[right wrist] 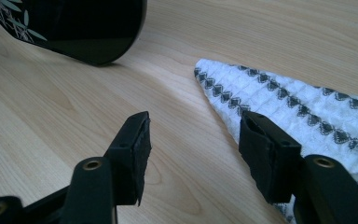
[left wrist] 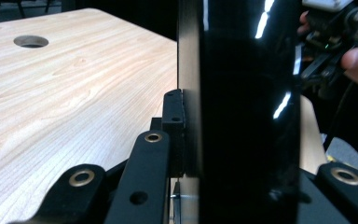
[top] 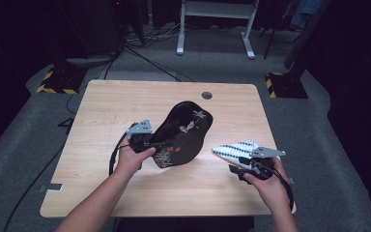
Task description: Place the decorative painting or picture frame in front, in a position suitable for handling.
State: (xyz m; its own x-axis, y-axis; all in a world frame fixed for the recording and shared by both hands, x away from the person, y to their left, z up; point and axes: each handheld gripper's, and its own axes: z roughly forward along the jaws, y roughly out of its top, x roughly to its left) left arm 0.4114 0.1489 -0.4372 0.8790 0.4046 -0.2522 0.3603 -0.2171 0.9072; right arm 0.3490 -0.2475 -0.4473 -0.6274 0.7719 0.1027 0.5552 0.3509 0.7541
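1. Two hand-held grippers are at work over the wooden table (top: 125, 193). The left gripper (top: 160, 143) is clamped on the near edge of a black lacquered tray (top: 186, 130); in the left gripper view the pads press the glossy tray (left wrist: 242, 116) wall from both sides.
2. The tray sits near the table's middle, tilted up on the held side. Its long axis runs from the left gripper away toward the far right, in the direction of the round hole (top: 206, 95) in the tabletop.
3. The right gripper (top: 244, 162) stands part-open with nothing between its jaws; in the right gripper view (right wrist: 193, 144) bare wood shows in the gap.
4. A white patterned cloth (top: 234, 150), folded to a point, lies at the right near edge, its tip aimed at the tray. In the right gripper view the cloth (right wrist: 307, 107) runs just beside and under one jaw.
5. Governing relation, as a judgement: the cloth lies nearer the right hand (top: 265, 186), with the tray just left of its tip. A short sideways shift should bring the jaws over the cloth.
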